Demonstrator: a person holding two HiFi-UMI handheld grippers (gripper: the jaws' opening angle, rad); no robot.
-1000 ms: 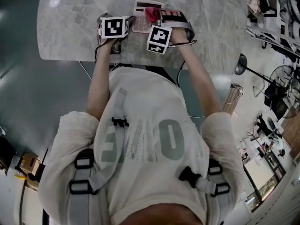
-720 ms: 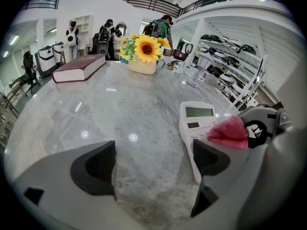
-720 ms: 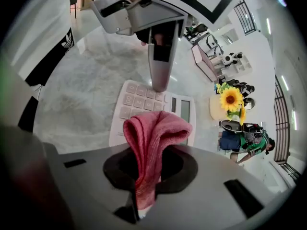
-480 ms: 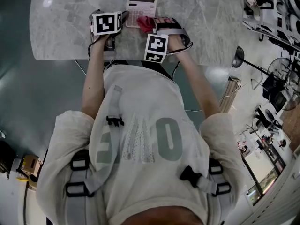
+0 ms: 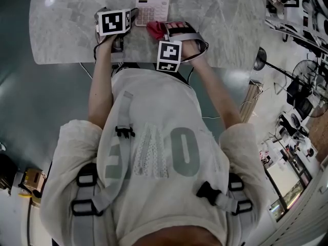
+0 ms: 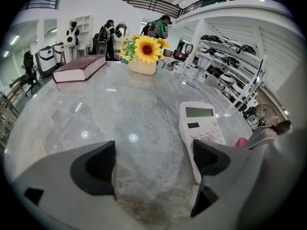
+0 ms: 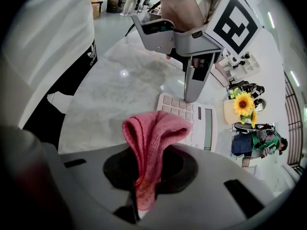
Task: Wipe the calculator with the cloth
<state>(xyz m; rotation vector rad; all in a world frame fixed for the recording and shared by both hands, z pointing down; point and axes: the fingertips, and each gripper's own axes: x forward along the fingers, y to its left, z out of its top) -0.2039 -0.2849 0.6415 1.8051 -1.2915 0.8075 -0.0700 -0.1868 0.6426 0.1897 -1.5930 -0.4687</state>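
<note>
Right tool [image 7: 144,174] is clamped on the pink cloth [image 7: 152,128], with a folded wad sticking out ahead of the jaws. The calculator [image 5: 152,5] lies flat on the bench [image 5: 230,24] at 12 o'clock of the person. The cloth sits at the calculator's 6 o'clock, right by its near edge; whether they touch is unclear. Left tool [image 6: 153,164] has its jaws apart with only bare bench between them. It sits at the calculator's 9 o'clock, one jaw tip against the side edge, probably steadying it. Judgement: cloth picked up, wiping in hand or about to start. Keypad and display show no dirt, so what's left can't be read.
</note>
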